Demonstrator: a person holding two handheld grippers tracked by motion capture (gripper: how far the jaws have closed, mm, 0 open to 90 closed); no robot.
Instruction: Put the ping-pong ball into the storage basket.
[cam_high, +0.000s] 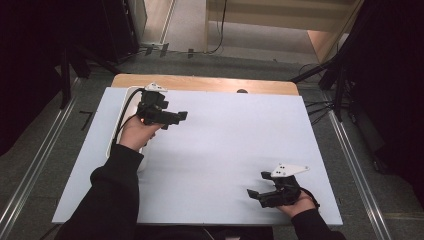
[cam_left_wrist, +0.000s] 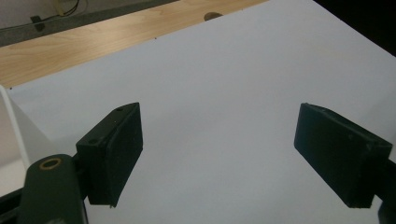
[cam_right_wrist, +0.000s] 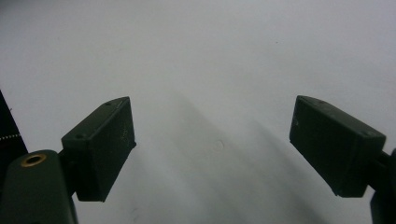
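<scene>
- Basically, biggest first: white sheet (cam_high: 225, 160) covers nearly the whole table top; a strip of bare wood (cam_high: 210, 83) shows along the far edge. Same sheet + wood strip seen in the left gripper view, w/ a small dark round spot (cam_left_wrist: 213, 16) on the wood.
- White tray (cam_high: 118, 131) lies along the sheet's left edge, under the left hand; a bit of its white wall (cam_left_wrist: 14, 126) shows at the left of the left gripper view.
- Left gripper (cam_high: 181, 118) sits at far left of the sheet, just beside the tray, pointing right across the table. Jaws wide apart, nothing btwn them, bare sheet beyond.
- Right gripper (cam_high: 256, 186) sits near the front right corner, well apart from the left one, grey plate on top, pointing left. Jaws wide too, nothing held, plain white sheet btwn them.
</scene>
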